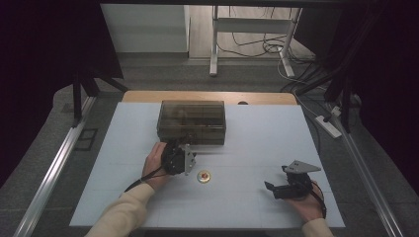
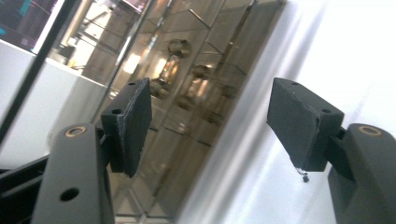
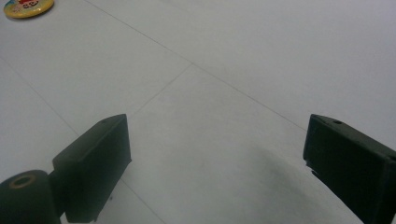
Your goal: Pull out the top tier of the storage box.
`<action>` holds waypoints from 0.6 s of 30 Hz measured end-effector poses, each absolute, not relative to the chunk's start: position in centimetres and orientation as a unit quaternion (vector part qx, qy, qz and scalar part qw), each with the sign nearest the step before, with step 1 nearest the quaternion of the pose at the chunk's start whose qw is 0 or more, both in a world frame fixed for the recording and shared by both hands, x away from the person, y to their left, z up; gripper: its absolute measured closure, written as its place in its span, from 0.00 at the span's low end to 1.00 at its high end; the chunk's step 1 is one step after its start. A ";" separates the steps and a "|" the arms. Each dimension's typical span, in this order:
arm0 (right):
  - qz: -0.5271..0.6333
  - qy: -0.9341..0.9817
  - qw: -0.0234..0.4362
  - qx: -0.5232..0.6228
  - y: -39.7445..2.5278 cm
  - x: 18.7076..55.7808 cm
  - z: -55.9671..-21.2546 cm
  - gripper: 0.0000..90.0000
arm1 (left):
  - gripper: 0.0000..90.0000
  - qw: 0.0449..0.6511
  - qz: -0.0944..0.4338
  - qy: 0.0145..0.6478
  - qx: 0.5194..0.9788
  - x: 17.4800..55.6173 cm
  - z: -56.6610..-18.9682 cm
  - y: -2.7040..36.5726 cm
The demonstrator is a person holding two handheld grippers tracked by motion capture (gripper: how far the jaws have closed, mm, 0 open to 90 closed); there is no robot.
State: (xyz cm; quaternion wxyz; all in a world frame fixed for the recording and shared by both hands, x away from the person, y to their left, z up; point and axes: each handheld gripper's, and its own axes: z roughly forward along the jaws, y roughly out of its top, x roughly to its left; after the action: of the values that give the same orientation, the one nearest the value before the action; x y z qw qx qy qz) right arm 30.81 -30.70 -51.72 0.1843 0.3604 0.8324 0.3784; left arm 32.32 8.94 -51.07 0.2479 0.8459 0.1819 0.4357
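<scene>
Left gripper (image 2: pixel 210 126) jaws stand wide apart with nothing between the pads (image 2: pixel 133 123) — both rise from the bottom corners, the view tilted. Beyond them a smoky see-through box (image 2: pixel 187 93) runs from upper centre to lower left, its inner dividers visible, with small brownish items in some compartments — too blurred to identify. To the right lies the pale table (image 2: pixel 345 56).
</scene>
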 end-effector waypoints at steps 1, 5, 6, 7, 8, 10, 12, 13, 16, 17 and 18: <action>0.379 0.832 0.184 0.361 -30.7 30.8 -51.7 0.08 | 0.34 0.253 0.427 0.188 0.847 32.2 -50.9 9.0; 0.379 0.832 0.184 0.361 -30.7 30.8 -51.7 0.08 | 0.33 0.276 0.396 0.209 0.851 31.8 -50.5 9.6; 0.379 0.832 0.184 0.361 -30.7 30.8 -51.7 0.08 | 0.33 0.279 0.391 0.212 0.851 31.7 -50.4 9.6; 0.379 0.832 0.184 0.361 -30.7 30.8 -51.7 0.08 | 0.33 0.282 0.384 0.216 0.852 31.6 -50.4 9.7; 0.379 0.832 0.184 0.361 -30.7 30.8 -51.7 0.08 | 0.33 0.284 0.377 0.220 0.854 31.5 -50.4 9.8; 0.379 0.833 0.183 0.360 -30.7 30.8 -51.7 0.08 | 0.32 0.286 0.366 0.228 0.856 31.4 -50.3 10.0; 0.379 0.833 0.183 0.360 -30.7 30.8 -51.7 0.08 | 0.31 0.289 0.352 0.236 0.859 31.3 -50.3 10.1; 0.380 0.833 0.182 0.360 -30.7 30.8 -51.7 0.08 | 0.30 0.289 0.346 0.239 0.860 31.2 -50.3 10.2; 0.379 0.832 0.183 0.360 -30.7 30.8 -51.7 0.08 | 0.30 0.301 0.326 0.252 0.860 30.9 -50.1 10.6; 0.379 0.832 0.183 0.360 -30.7 30.8 -51.7 0.08 | 0.30 0.307 0.317 0.258 0.859 30.8 -50.1 10.8; 0.380 0.832 0.183 0.360 -30.7 30.8 -51.7 0.08 | 0.29 0.314 0.305 0.267 0.858 30.7 -50.1 11.0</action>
State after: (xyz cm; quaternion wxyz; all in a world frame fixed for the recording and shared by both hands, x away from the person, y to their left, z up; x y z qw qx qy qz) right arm 30.80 -30.67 -51.71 0.1830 0.3600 0.8324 0.3796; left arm 30.74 11.04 -50.06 0.3143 0.8584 0.2667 0.3054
